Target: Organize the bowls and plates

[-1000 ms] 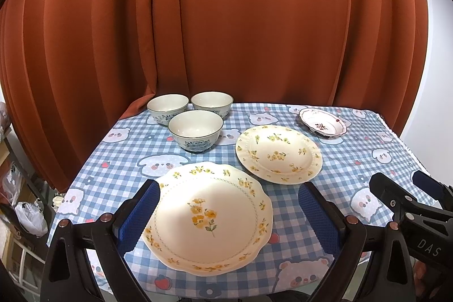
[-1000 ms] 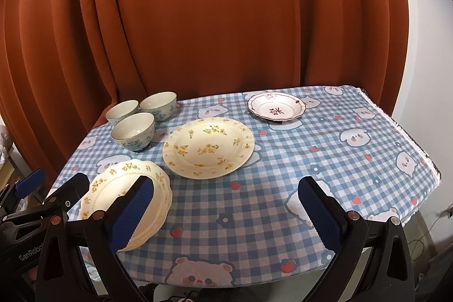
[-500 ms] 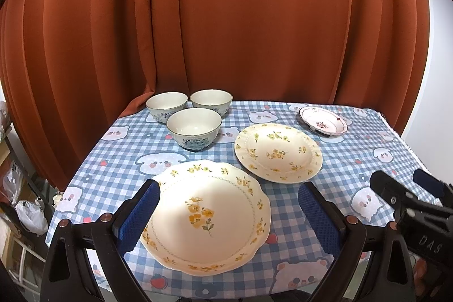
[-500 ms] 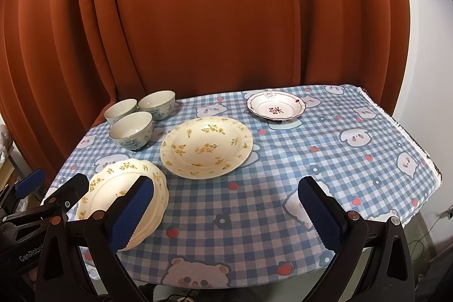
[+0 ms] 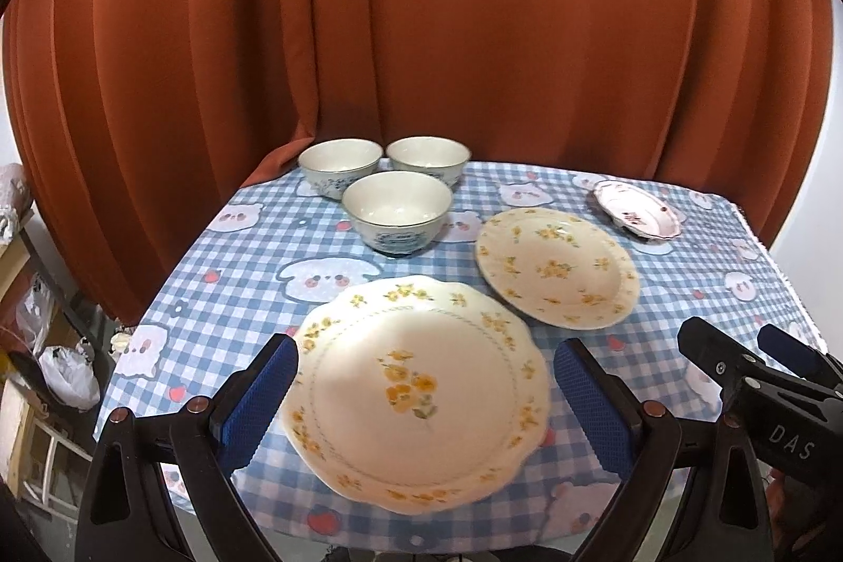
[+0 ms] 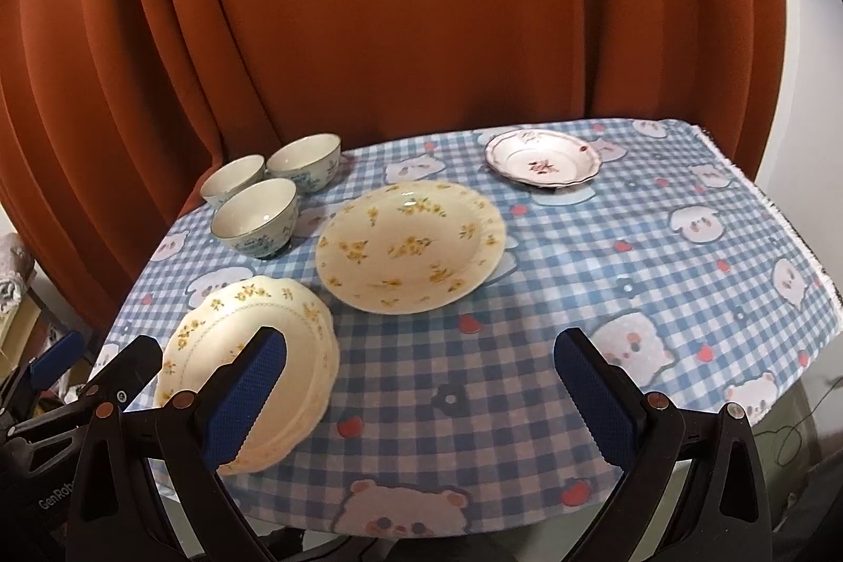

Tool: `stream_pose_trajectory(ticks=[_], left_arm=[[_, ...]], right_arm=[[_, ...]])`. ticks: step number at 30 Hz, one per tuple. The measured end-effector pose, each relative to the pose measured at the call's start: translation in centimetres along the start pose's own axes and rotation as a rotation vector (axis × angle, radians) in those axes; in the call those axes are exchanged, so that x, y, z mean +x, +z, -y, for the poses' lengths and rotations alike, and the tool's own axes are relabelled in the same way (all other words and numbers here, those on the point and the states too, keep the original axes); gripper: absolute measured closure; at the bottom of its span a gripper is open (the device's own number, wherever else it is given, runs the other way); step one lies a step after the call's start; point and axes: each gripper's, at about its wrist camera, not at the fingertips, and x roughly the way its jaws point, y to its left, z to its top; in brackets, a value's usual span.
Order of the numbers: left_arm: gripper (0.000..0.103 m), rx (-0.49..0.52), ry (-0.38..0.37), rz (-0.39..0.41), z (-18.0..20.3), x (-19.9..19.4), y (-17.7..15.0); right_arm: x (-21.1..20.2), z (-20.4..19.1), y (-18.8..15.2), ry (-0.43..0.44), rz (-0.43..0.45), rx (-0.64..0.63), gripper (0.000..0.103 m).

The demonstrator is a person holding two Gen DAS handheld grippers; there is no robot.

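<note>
Both the left gripper (image 5: 424,404) and right gripper (image 6: 419,396) gaped wide, holding nothing, near the scalloped plate (image 5: 416,391); 3 bowls (image 5: 398,209) clustered beyond it.

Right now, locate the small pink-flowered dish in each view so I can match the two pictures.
Left wrist view: the pink dish sits far right, near the table's back edge, beyond the round yellow plate.
Right wrist view: the pink dish sits upper centre-right, again behind the round yellow plate.
Shared landmark: the three bowls, clustered at the back left in both views.
</note>
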Motion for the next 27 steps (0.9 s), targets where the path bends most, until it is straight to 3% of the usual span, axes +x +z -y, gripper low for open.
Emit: stream_pose_trajectory(ticks=[13,27], left_arm=[[0.011,0.035,0.045,-0.131,-4.7,7.6,2.2],[0.017,0.037,-0.001,-0.368,-7.6,15.3,-1.0]], right_arm=[[8.2,-5.8,2.1,0.019,-0.123,-0.023,0.006],[16.5,-9.2,-1.1,-0.022,-0.348,-0.008,0.024]])
